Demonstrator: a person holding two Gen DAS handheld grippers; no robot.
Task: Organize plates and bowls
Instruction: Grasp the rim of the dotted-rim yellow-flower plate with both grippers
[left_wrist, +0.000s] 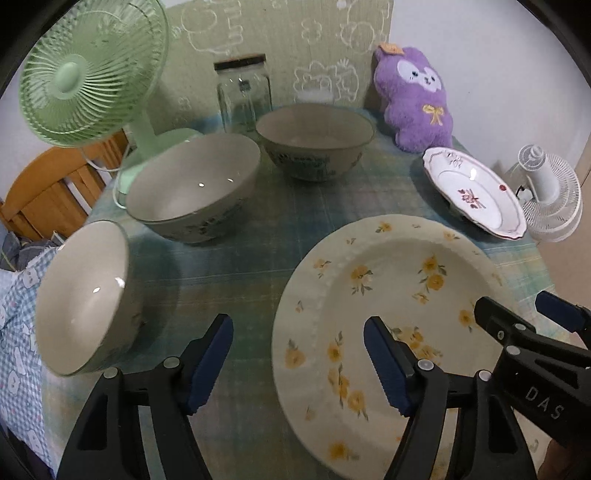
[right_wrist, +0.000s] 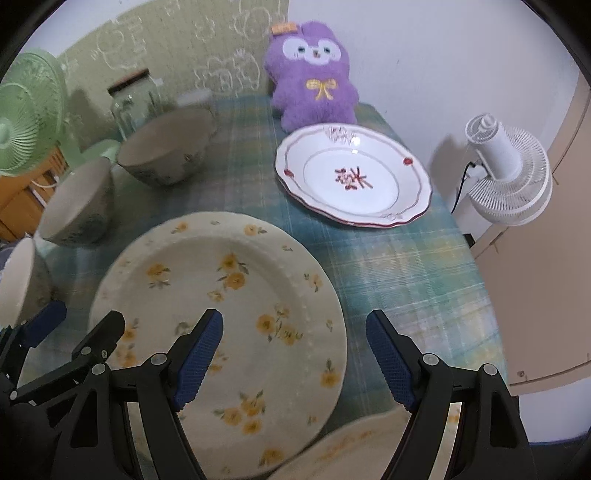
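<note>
Big cream plate (left_wrist: 388, 332) with yellow flowers and a beaded inner ring sits flat on the plaid-covered bench (left_wrist: 229, 266), lower right of the left wrist view, lower centre of the right wrist view. A second yellow-flowered plate rim (right_wrist: 369, 439) peeks in at the bottom of the right view, partly blurred. Upper right of both views, a white scalloped plate (right_wrist: 354, 177) with a red floral centre lies in front of the purple plush toy (right_wrist: 314, 70). Three pale bowls line up on the left: the near bowl (left_wrist: 85, 295), the middle bowl (left_wrist: 192, 188), the far bowl (left_wrist: 314, 136).

Left gripper (left_wrist: 297, 363): jaws wide apart, holding nothing, one finger over the bare cloth, the other above the flowered plate's left rim. Right gripper (right_wrist: 293, 362): jaws wide apart too, empty, straddling that plate's right edge.
</note>
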